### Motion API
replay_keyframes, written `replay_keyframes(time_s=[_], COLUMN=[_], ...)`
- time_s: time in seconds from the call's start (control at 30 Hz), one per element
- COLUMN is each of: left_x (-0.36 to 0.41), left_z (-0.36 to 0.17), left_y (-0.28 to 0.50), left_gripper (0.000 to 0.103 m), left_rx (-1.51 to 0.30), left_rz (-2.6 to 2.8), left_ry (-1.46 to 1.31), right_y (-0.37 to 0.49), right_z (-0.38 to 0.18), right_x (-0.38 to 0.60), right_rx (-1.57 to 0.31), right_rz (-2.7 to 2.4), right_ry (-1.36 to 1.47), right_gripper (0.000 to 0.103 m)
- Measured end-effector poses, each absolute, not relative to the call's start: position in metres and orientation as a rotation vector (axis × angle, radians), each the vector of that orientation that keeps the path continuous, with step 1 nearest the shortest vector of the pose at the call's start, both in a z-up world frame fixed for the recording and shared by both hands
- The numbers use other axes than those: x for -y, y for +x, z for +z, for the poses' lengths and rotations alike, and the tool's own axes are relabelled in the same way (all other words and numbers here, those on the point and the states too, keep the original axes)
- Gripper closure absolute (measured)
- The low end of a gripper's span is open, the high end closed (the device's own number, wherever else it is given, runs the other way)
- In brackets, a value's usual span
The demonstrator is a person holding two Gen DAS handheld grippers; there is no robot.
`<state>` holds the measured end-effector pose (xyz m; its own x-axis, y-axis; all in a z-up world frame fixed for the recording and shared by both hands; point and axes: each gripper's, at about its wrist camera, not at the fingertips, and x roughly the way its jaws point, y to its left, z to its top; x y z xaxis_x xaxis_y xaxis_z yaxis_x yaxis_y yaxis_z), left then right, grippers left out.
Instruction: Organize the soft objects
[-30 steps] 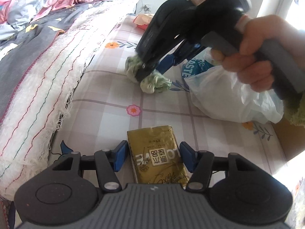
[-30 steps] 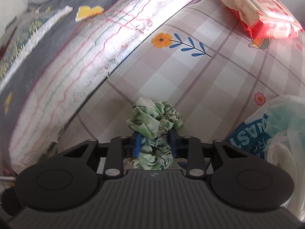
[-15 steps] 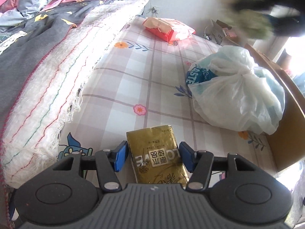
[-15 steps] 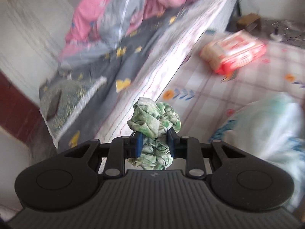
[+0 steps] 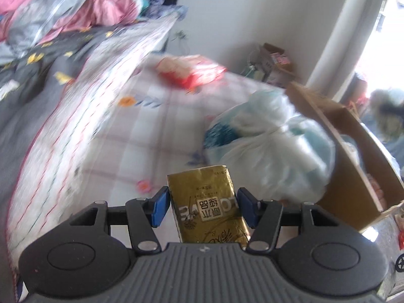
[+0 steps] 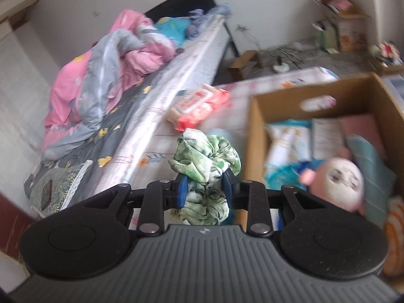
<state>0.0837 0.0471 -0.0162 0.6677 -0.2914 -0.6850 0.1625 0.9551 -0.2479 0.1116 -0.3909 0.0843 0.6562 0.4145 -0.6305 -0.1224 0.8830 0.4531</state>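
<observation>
In your left wrist view, your left gripper (image 5: 203, 205) has the gold tissue pack (image 5: 207, 205) between its blue pads (image 5: 159, 205). The left pad touches the pack's edge, while a sliver of gap shows at the right pad, so whether the claw is truly clenched on it I cannot tell. The pack stands at 12 o'clock from the gripper body, raised above the checked floral mattress (image 5: 151, 136). At 2 o'clock sits a knotted white plastic bag (image 5: 272, 156), resting against the wall of a cardboard box (image 5: 353, 176) farther toward 3 o'clock. At 12 o'clock, well beyond the pack, lies a red wipes packet (image 5: 192, 72), blurred. From 9 to 11 o'clock runs a white fringed blanket (image 5: 83, 116) with a grey quilt (image 5: 30, 75) beside it, and a pink-and-grey duvet (image 5: 63, 7) is heaped at 11 o'clock.

In your right wrist view, your right gripper (image 6: 204, 192) is clenched on the green scrunchie (image 6: 204, 166), which bulges above and below the pads at 12 o'clock. The scrunchie hangs in the air just left of the cardboard box's (image 6: 257, 136) near wall. Inside the box, at 2 to 3 o'clock, lie a pink-faced plush toy (image 6: 338, 176), a teal cloth (image 6: 371, 166) and several soft packs. The red wipes packet (image 6: 199, 106) lies on the mattress at 12 o'clock, beyond the scrunchie. The pink-and-grey duvet (image 6: 101, 75) fills 10 to 11 o'clock.
</observation>
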Motion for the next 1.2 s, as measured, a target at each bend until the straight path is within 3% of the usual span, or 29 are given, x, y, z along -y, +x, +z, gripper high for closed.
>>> replay_keyframes(time_s=[0.2,0.43,0.6,0.77,1.03,1.2], left_x=[-0.010,0.028,0.052,0.077,0.111,0.154], left_z=[0.005,0.020,0.036,0.046,0.053,0.061], left_y=[0.090,0.096,0.101,0.104,0.111,0.125], left_gripper=[0.044,0.044,0.044,0.044,0.044,0.044], left_rx=[-0.770,-0.762,-0.723,-0.692,-0.696,-0.740], left_rz=[-0.341,-0.400,-0.445,-0.494,-0.572,-0.699], left_ry=[-0.170,-0.132,-0.091,-0.053,-0.028,-0.013], right_y=[0.101,0.115,0.111,0.111,0.114,0.084], right_z=[0.038,-0.023,-0.032,-0.033,-0.028,0.005], right_x=[0.424,0.418,0.430,0.450,0.464,0.490], right_rx=[-0.861,-1.050,-1.042,-0.990,-0.938,-0.767], right_rz=[0.286,0.299,0.335,0.374,0.386,0.323], right_ry=[0.485,0.497,0.581,0.731,0.818,0.799], right_gripper=[0.073,0.055,0.047,0.048,0.060,0.061])
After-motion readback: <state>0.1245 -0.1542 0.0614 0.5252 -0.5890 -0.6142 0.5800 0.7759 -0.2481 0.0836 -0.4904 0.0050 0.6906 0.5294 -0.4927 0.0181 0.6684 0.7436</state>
